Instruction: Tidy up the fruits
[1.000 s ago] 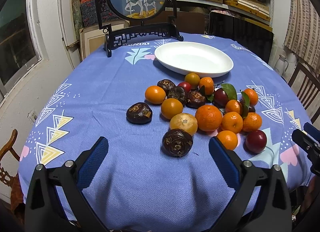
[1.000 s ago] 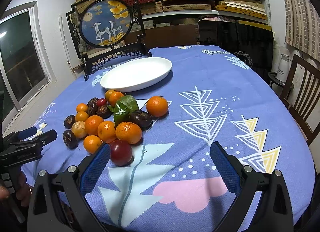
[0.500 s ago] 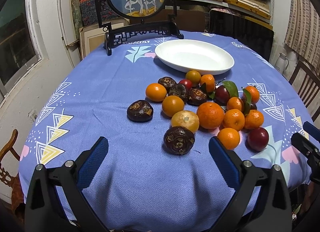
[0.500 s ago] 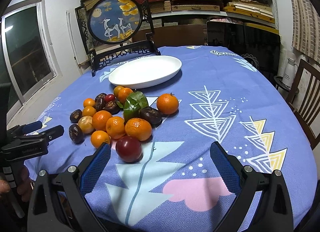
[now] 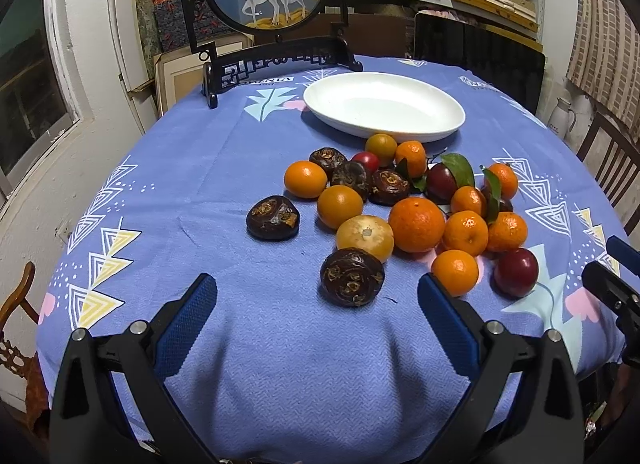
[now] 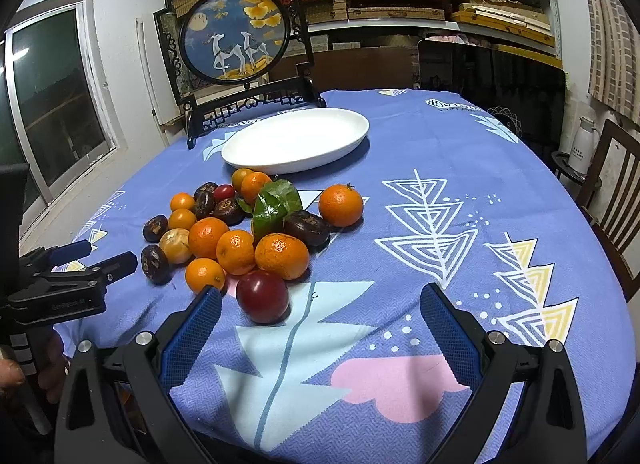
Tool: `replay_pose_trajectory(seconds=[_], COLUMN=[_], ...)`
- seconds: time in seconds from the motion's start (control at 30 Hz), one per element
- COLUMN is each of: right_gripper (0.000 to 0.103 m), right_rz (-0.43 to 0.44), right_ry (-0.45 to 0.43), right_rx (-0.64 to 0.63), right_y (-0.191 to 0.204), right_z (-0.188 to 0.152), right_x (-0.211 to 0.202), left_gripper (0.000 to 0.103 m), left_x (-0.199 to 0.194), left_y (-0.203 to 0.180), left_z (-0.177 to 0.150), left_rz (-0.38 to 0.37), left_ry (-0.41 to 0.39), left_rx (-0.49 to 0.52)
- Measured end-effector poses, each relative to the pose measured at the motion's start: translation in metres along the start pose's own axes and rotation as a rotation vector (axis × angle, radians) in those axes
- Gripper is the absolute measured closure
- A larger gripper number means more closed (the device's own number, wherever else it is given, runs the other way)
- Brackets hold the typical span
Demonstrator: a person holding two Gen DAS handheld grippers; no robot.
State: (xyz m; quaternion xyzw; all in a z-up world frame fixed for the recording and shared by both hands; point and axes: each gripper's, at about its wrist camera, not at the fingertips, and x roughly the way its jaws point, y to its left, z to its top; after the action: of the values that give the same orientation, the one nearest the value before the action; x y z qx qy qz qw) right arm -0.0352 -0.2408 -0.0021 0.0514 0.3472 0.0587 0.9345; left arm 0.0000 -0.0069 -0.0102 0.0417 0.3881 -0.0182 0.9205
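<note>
Two grippers, both mine, hang over the near edge of the table, and nothing is picked up so far. Biggest thing on the blue cloth is the white oval plate toward the far edge, and it has no fruit in it at all — that's where I judge the fruit should go. Just in front of it, the fruit pile sits loose on the cloth in the middle of the table: oranges, dark wrinkled fruits, red plums, a few green leaves. One dark fruit lies a little apart, toward the left edge.

My left gripper has its jaws wide apart, lined up on the nearest dark wrinkled fruit, which looks like my first pick because it's closest and free of its neighbours. My right gripper is spread wide too, holding nothing, with the near red plum just ahead of its left pad. Smallest detail: that plum touches an orange behind it.
</note>
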Motion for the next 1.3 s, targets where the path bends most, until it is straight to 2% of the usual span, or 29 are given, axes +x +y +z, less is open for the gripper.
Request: replay_pose_trajectory(seconds=[0.47, 0.8, 0.97, 1.2, 1.23, 1.27, 1.3], right_gripper=[0.003, 0.003, 0.003, 0.003, 0.003, 0.003, 0.003], right_rz=[0.018, 0.020, 0.017, 0.007, 0.006, 0.005, 0.004], right_ry=[-0.001, 0.013, 0.013, 0.017, 0.018, 0.021, 0.024], right_rx=[-0.024, -0.006, -0.003, 0.001, 0.005, 0.010, 0.013], right_y=[0.008, 0.003, 0.002, -0.002, -0.003, -0.005, -0.005], right_z=[-0.003, -0.003, -0.003, -0.004, -0.004, -0.004, -0.005], right_x=[-0.001, 0.001, 0.000, 0.000, 0.001, 0.002, 0.002], left_gripper=[0.005, 0.005, 0.005, 0.005, 0.012, 0.033, 0.046], left_x=[0.011, 0.012, 0.016, 0.043, 0.046, 0.049, 0.052], left_y=[-0.001, -0.003, -0.009, -0.017, -0.015, -0.013, -0.013], left_z=[-0.004, -0.006, -0.007, -0.007, -0.008, -0.009, -0.009], left_rz=[-0.005, -0.019, -0.030, -0.021, -0.036, -0.051, -0.068], left_ry=[0.032, 0.026, 0.020, 0.014, 0.016, 0.018, 0.032], left_rx=[0.003, 0.012, 0.037, 0.096, 0.088, 0.083, 0.085])
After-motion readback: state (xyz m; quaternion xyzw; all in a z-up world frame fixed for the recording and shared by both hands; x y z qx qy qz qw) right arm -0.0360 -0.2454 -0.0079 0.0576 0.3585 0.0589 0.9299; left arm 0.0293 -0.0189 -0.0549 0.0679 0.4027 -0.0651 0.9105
